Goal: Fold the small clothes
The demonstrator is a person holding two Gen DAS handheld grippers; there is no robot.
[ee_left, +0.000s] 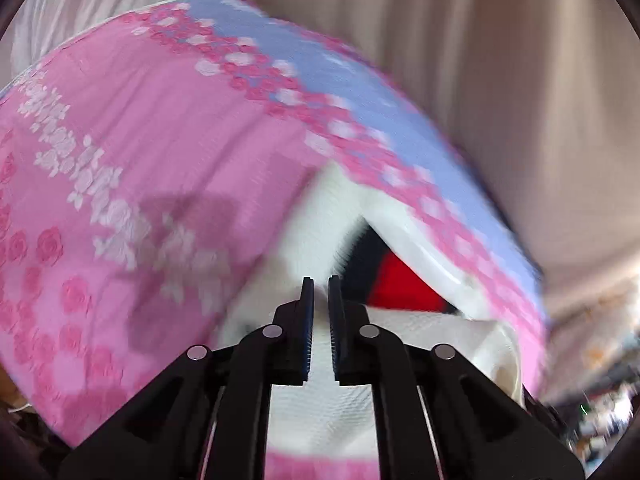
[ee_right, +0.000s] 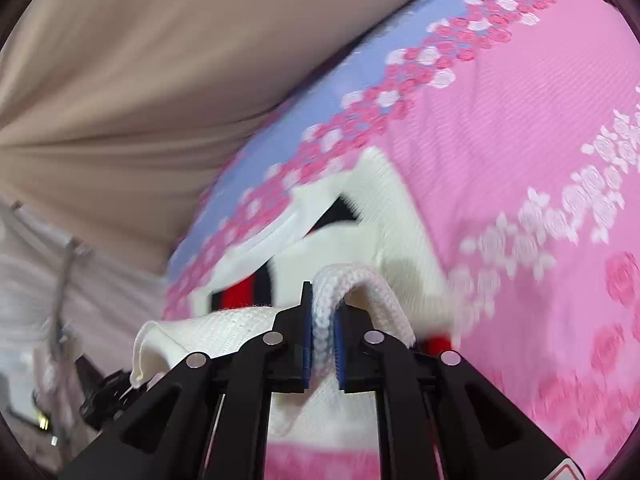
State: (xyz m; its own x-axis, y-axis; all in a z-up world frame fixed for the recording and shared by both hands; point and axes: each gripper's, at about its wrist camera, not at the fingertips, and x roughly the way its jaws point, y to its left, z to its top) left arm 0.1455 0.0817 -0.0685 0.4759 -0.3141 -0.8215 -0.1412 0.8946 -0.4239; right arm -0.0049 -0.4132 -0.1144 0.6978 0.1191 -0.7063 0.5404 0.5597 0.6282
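Lying across a bed, the pink quilted bedspread (ee_left: 132,168) serves as the landmark: its surface is ribbed and embossed, printed with pale and deep pink roses, and a lavender-blue band runs along its far edge behind a border of rose clusters. On this bedspread, near that blue band, sits the white knitted garment (ee_right: 400,216), a small piece of waffle-textured knit with ribbed, rounded hems and a patch of red and black stripes showing where its layers part. The right tool (ee_right: 322,300) is closed on a thick, rolled white hem of the garment, which arches up and over between its blue ribbed pads, while a looser fold of the same knit hangs off to the side away from the bedspread's pink field. The left tool (ee_left: 321,280) stands with its black fingers nearly together just above the bedspread; white knit fills the narrow slit between the pads, though blur keeps me from telling whether the cloth is actually pinched there. Beyond the blue band of the bedspread hangs a beige curtain (ee_left: 500,60) in soft vertical folds. Both views are smeared by motion.
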